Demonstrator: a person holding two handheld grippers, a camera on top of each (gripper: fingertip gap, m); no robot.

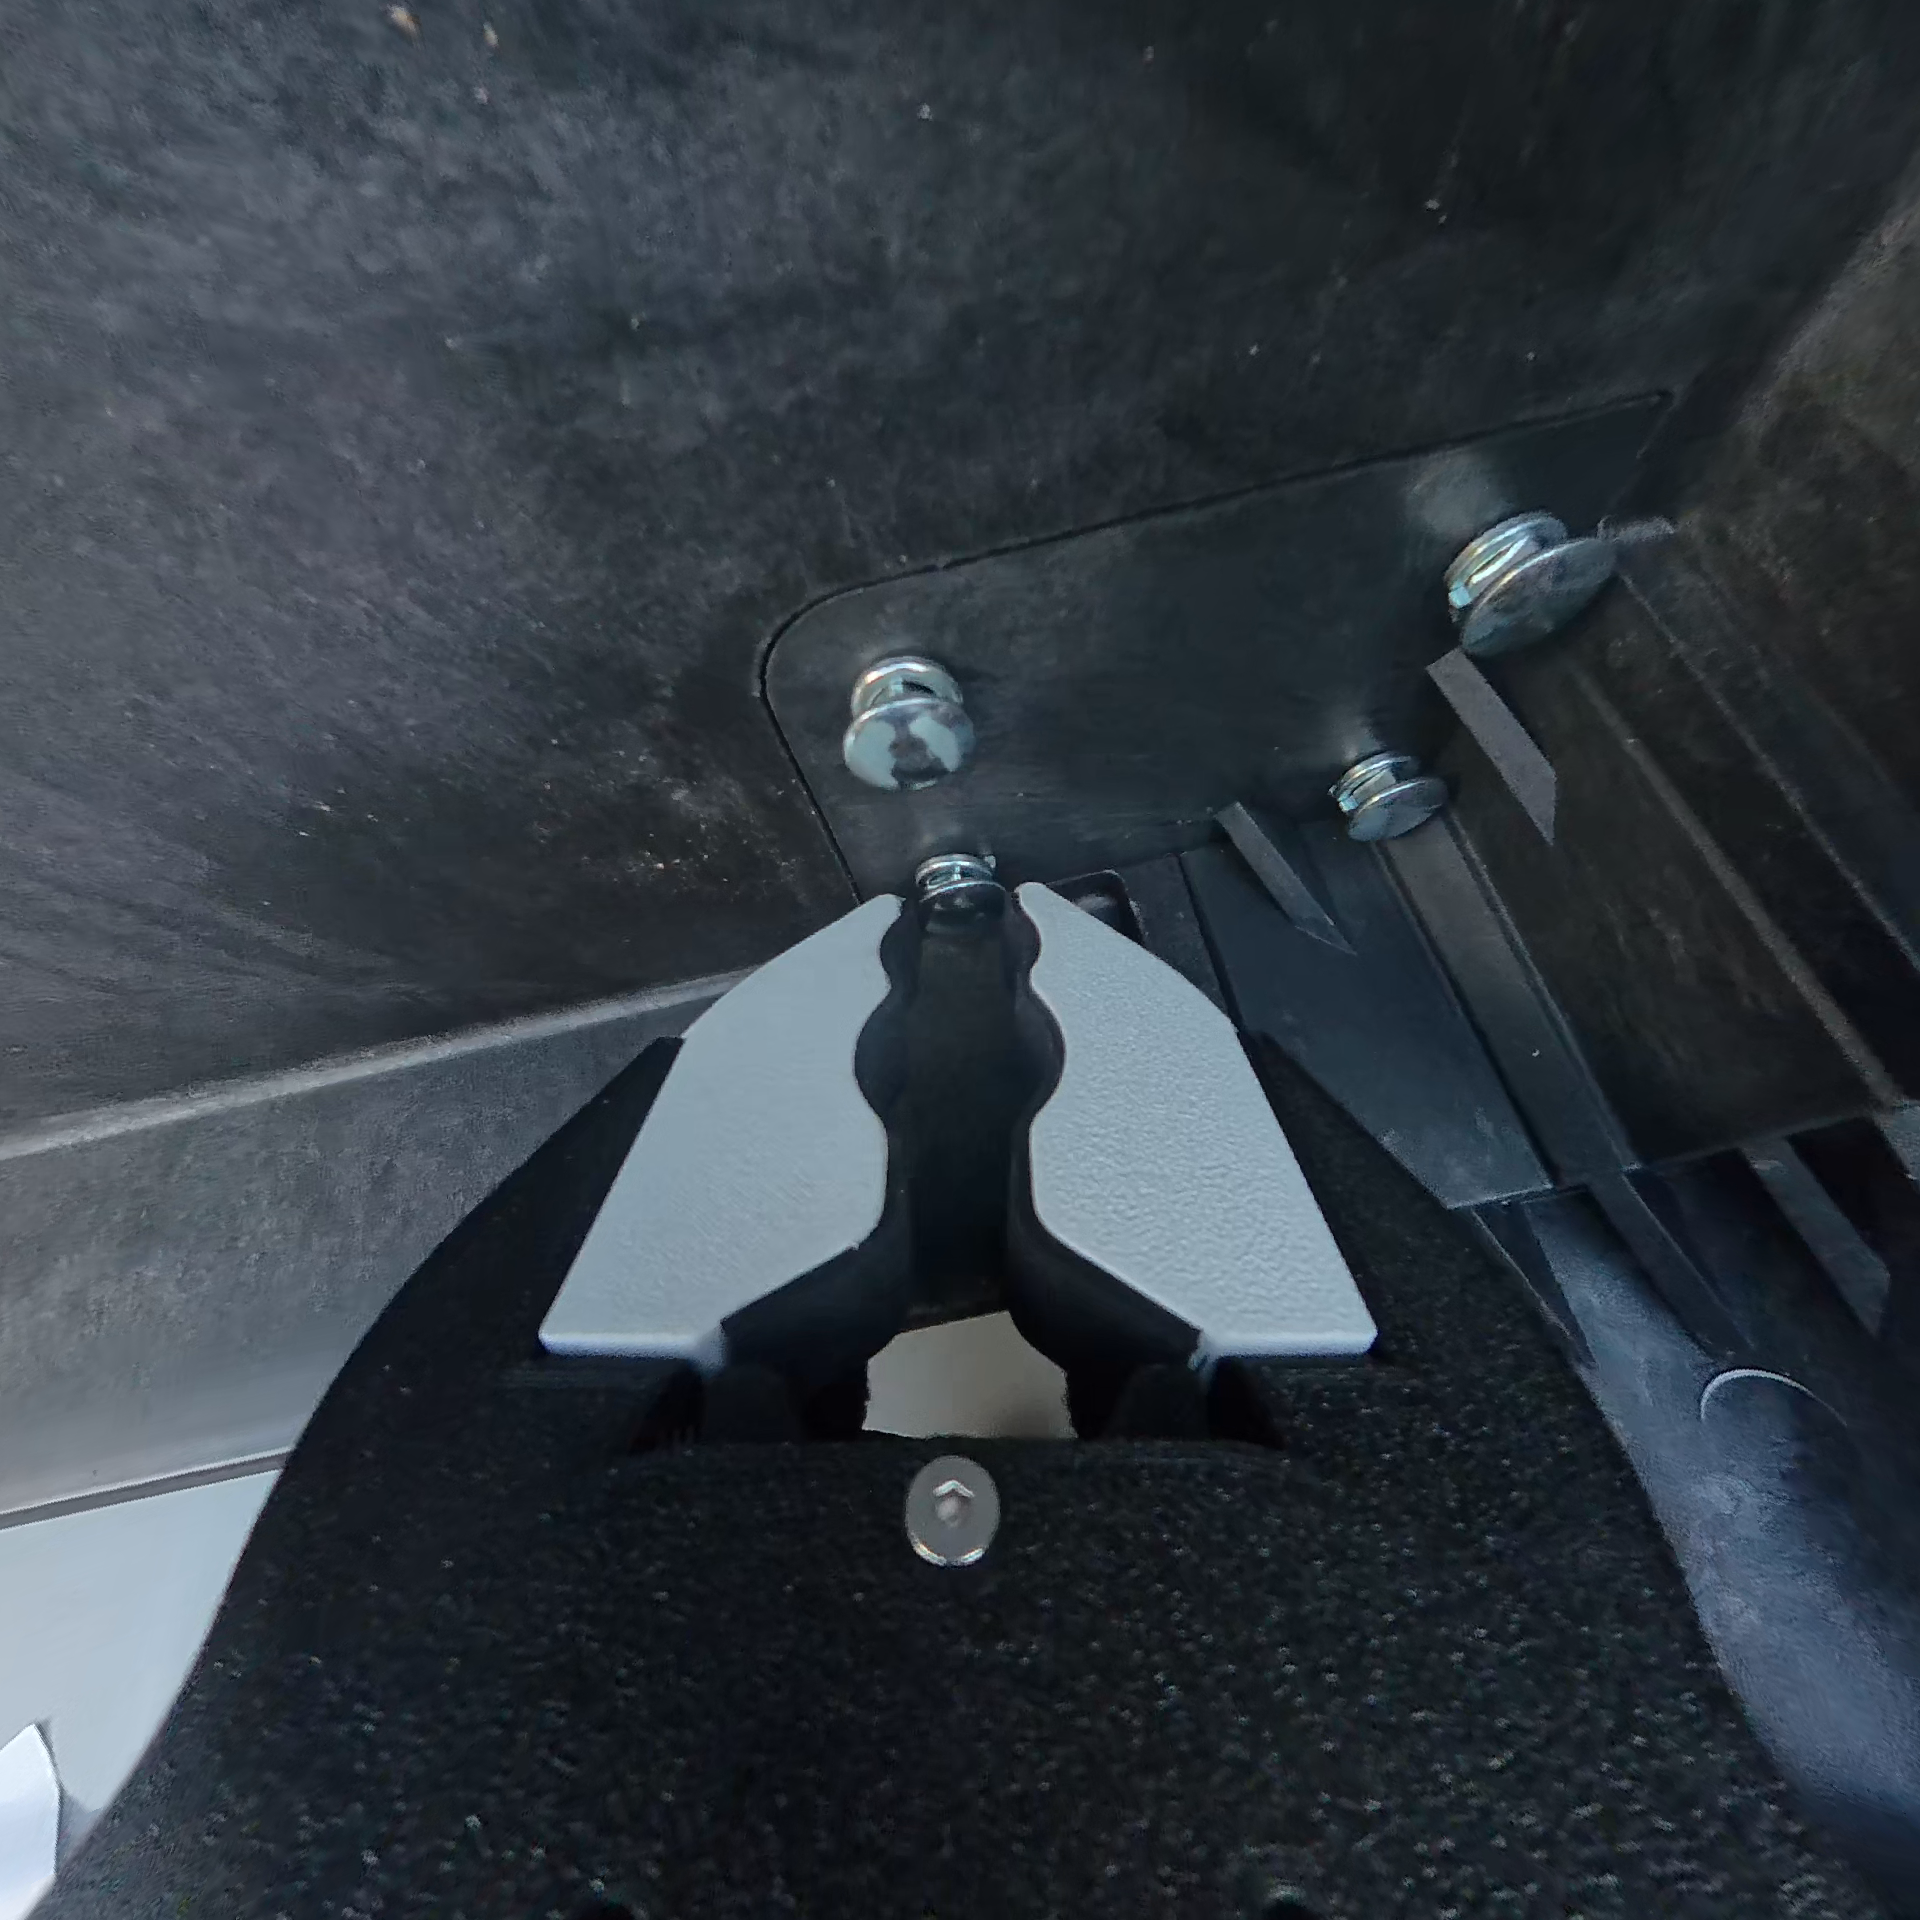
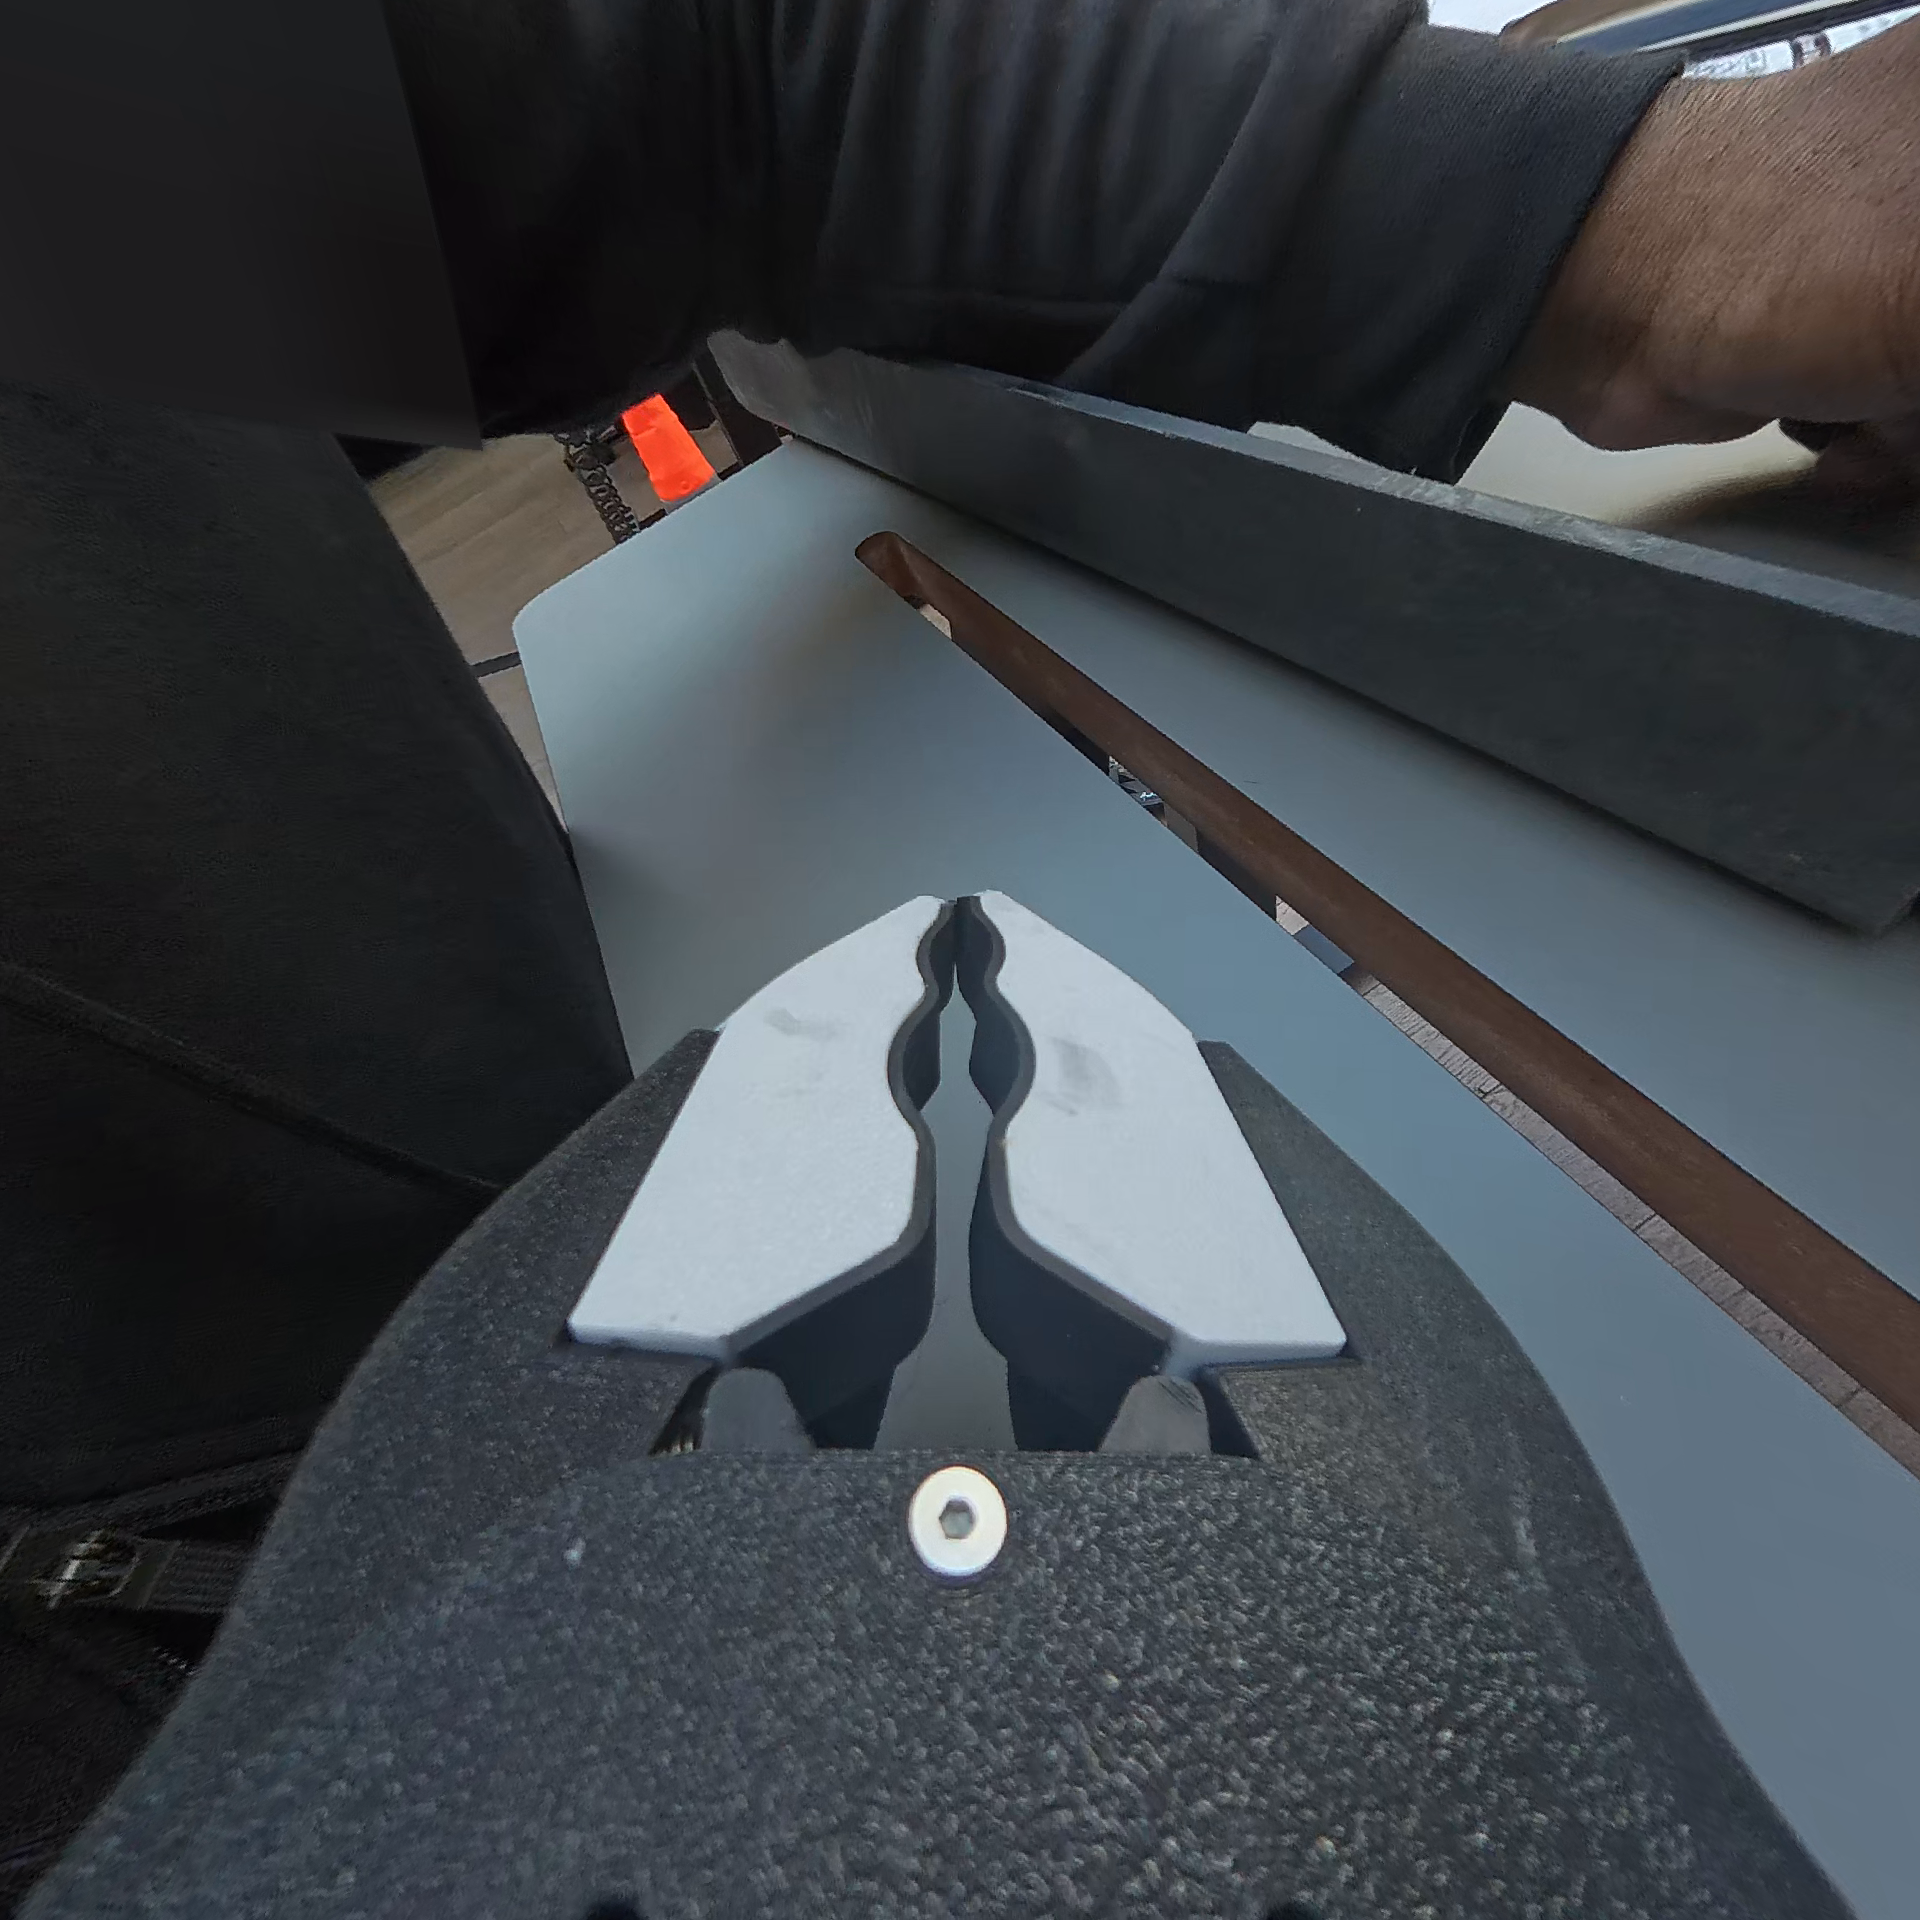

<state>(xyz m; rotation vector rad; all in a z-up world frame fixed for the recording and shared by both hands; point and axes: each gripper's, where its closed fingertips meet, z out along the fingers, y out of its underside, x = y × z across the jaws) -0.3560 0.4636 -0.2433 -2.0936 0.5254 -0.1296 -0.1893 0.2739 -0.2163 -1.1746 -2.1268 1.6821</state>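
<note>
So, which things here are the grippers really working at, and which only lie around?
At the grippers: left gripper, fingertips about a silver bolt on the black plate.
Only around: three other bolts, dark board, grey table, right gripper, shut on nothing.

Left gripper [image 1: 958,902] closed around a small silver bolt [image 1: 954,875] at the lower edge of a black metal plate [image 1: 1164,665], fingertips [image 1: 1049,914] flanking its head. Three more silver bolts [image 1: 907,724] on the plate, fixed against a dark felt-like surface [image 1: 520,416].
</note>
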